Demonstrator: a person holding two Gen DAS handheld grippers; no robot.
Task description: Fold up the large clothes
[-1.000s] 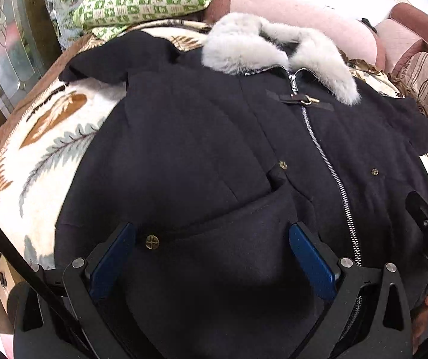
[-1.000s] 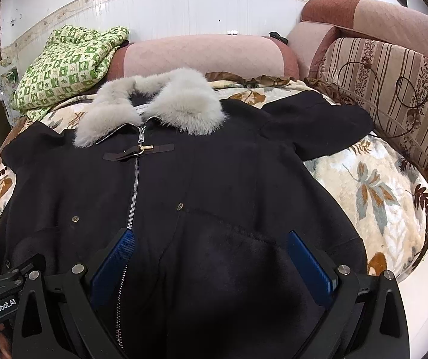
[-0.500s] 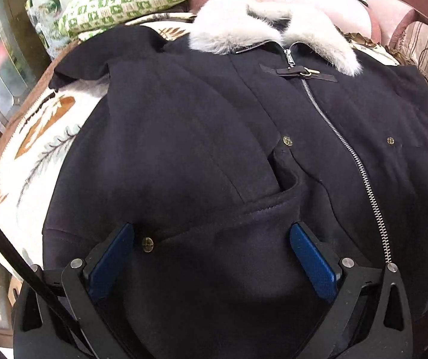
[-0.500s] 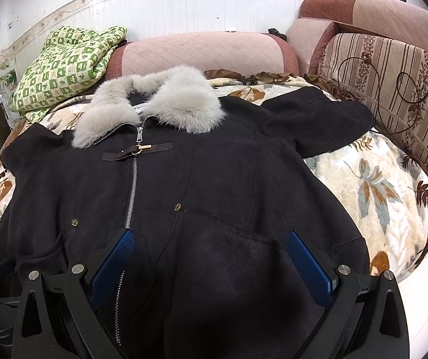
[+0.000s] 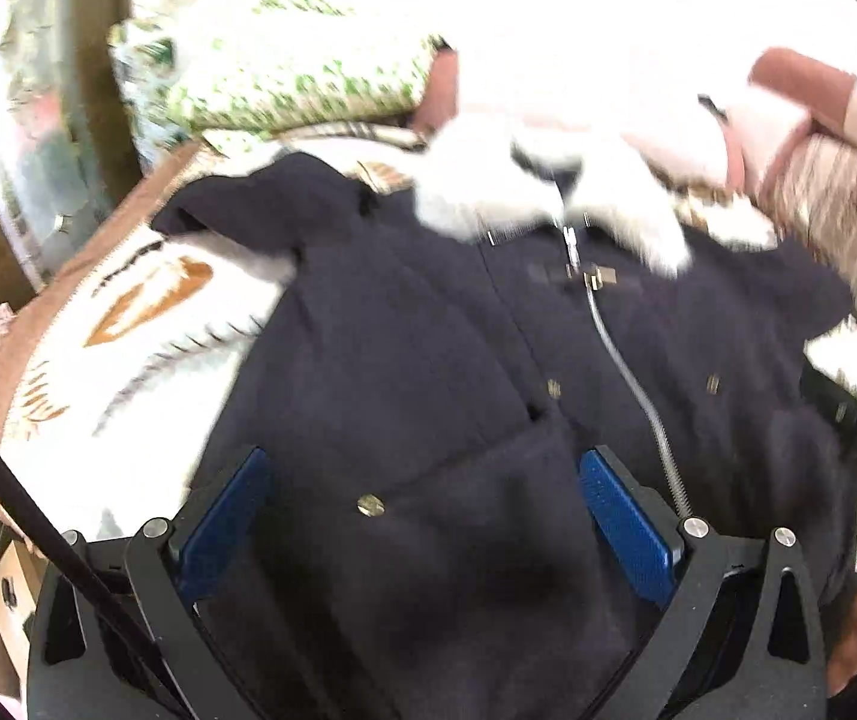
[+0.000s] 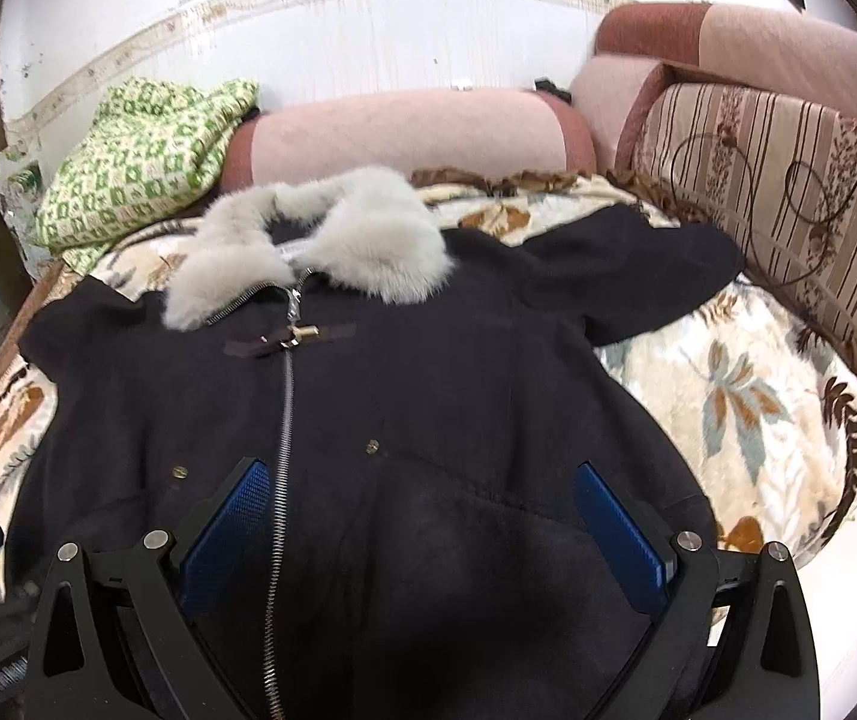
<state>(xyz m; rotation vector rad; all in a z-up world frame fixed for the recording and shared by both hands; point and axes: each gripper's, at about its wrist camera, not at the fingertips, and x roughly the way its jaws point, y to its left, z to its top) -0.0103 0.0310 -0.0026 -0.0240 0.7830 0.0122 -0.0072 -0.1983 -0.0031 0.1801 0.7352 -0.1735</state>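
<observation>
The coat (image 6: 428, 420) lies spread flat and zipped on the bed (image 6: 758, 396), fur collar (image 6: 314, 240) at 12 o'clock, hem nearest both cameras. No fold looks made yet; this seems the approach to the first one. The left hand-held gripper (image 5: 422, 516) and right hand-held gripper (image 6: 422, 516) both stand released, pads spread wide over the hem, grasping nothing. Next, each likely needs to drop toward 6 o'clock, pinch the hem edge, and carry it toward the collar.
</observation>
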